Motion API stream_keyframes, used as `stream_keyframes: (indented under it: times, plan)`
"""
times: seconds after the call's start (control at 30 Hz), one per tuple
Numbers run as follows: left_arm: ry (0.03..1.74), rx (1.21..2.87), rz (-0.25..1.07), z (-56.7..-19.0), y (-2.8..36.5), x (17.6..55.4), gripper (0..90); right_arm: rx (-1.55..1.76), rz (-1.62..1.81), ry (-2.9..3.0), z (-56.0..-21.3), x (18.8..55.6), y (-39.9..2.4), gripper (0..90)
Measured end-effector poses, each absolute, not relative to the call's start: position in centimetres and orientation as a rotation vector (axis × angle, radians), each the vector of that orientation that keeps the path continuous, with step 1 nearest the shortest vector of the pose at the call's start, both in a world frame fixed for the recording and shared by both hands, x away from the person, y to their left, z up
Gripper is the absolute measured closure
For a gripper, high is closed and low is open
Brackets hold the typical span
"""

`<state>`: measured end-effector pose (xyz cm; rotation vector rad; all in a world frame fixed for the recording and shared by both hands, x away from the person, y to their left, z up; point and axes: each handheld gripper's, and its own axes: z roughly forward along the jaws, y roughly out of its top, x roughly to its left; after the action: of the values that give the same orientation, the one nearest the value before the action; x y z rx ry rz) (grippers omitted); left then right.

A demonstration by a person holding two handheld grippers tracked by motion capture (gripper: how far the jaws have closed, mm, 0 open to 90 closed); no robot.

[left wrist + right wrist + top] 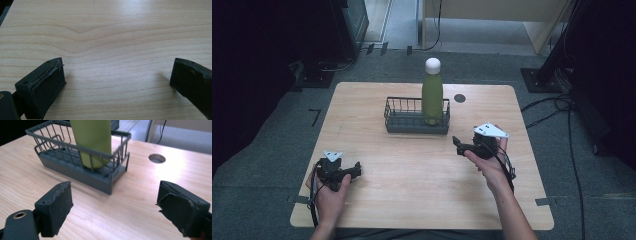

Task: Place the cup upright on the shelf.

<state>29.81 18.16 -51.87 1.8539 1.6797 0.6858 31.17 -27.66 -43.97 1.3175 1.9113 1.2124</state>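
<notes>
Bottle [432,92]: green, upright, long axis vertical, standing in the basket's [398,123] right end at 12 o'clock on the worktop [422,175].
Right gripper [458,145]: nearer; jaws wide, empty; bottle at its 11 o'clock.
Left gripper [357,170]: 8 o'clock, wide, empty.

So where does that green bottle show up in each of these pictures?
High view: the bottle stands upright at the right end of the basket, at the table's far middle.
Left gripper view: bare wood of the table between open jaws.
Right gripper view: the bottle's lower body stands top centre, inside the basket.
Shared landmark: the round hole right of the basket.
</notes>
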Motion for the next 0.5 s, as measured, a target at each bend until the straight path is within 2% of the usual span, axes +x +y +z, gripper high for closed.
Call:
stream_keyframes:
  times: [0.5]
  plan:
    - [1.68,1.851,0.686,-51.9,18.2,29.8,0.0,1.445,1.119,1.885,-47.7,28.9,-32.1,13.0]
